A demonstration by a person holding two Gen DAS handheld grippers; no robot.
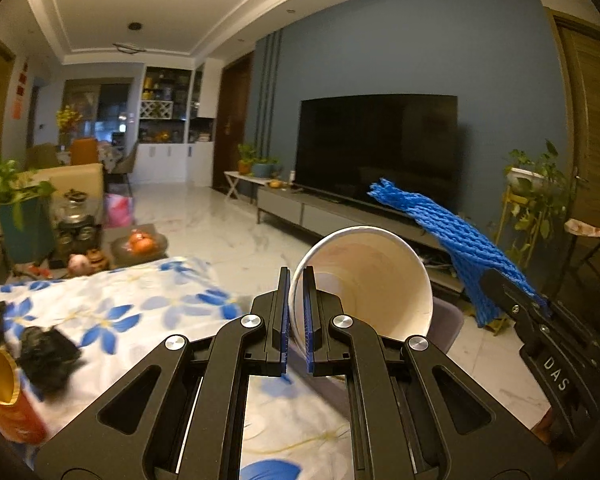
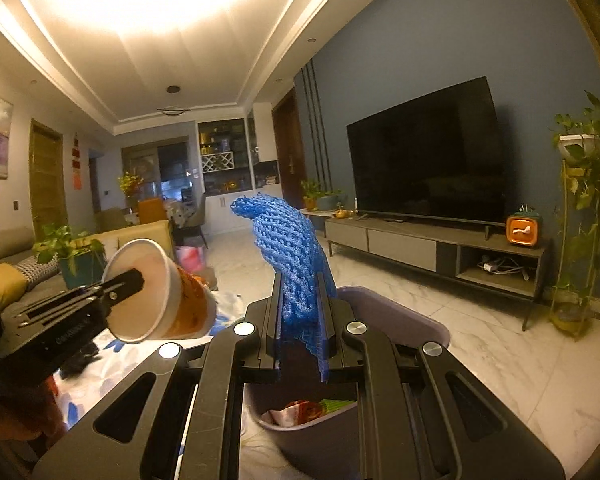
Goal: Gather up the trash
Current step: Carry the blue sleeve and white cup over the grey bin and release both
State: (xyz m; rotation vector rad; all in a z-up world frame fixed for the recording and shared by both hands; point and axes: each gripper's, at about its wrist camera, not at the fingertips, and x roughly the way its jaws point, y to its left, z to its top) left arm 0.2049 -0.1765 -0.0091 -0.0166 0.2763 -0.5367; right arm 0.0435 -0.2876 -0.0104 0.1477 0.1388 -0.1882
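While both grippers are held up in front of the TV wall, each one is loaded with a piece of trash. The left gripper [image 1: 297,312] is clamped on the rim of a paper cup [image 1: 374,280], one pad inside the wall and one outside, jaws nearly pressed together. The cup is tipped on its side with its mouth toward the camera, and nothing but a faint stain is seen inside it. From the right wrist view the same cup [image 2: 171,296] is shown with an orange printed outside. The right gripper [image 2: 302,320] is pinched shut on a blue foam net sleeve [image 2: 289,248], which is stuck up between the pads and flopped over at the top. Right under that gripper a grey-purple bin [image 2: 420,320] is seen, and some wrappers [image 2: 300,412], reddish and green, are already lying in it. On the floral tablecloth [image 1: 131,312] an orange tube [image 1: 3,396] is left, open end up, beside a crumpled black thing [image 1: 47,352], too blurred to be identified.
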